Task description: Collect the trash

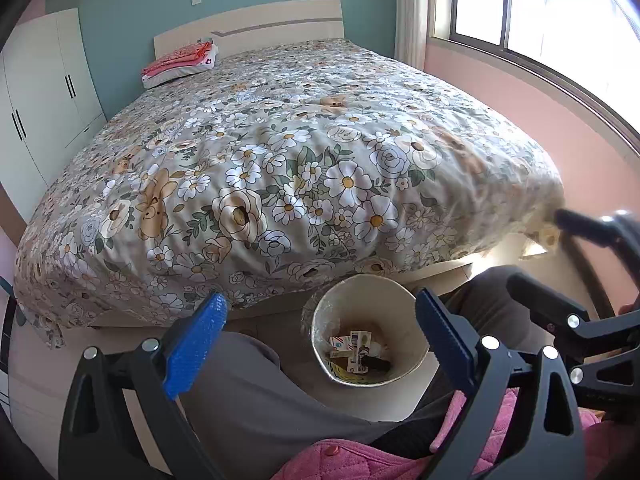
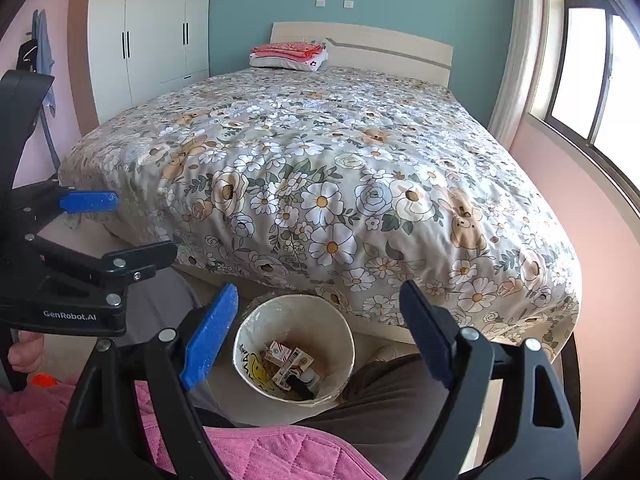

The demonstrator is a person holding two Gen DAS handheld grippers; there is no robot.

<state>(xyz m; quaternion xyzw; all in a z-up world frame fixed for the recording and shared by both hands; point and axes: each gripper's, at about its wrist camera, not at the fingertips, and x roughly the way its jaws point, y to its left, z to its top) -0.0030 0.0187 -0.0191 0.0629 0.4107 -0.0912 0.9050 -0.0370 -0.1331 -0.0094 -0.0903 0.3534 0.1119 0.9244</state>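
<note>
The trash bin (image 1: 370, 344) stood on the floor right at the foot of the bed (image 1: 280, 168), between your two knees. Its round mouth faced up and leaned a little toward you, so you could see inside. Small boxes (image 1: 354, 346) and other bits of trash lay in a heap at the bottom, with a dark thing (image 1: 376, 363) on top.

Your left gripper (image 1: 316, 350) hung over the bin with its blue pads (image 1: 196, 344) spread wide and nothing between them. Your right gripper (image 2: 320, 334) hung over the bin too, also wide open and holding nothing. Both claws were close side by side; each camera saw the other one at the edge of its view.

Your legs in gray pants (image 1: 248, 392) sat near on both sides of the bin, and a pink quilted top (image 2: 256, 456) was nearest to you. The flowered blanket (image 2: 340, 184) hung down just past the bin's far rim. Far off, folded red cloths (image 2: 288, 52) lay on a pillow by the headboard. A white wardrobe (image 2: 148, 36) stood to the far left and a window (image 1: 552, 4) to the right. The space above the bin was open.
</note>
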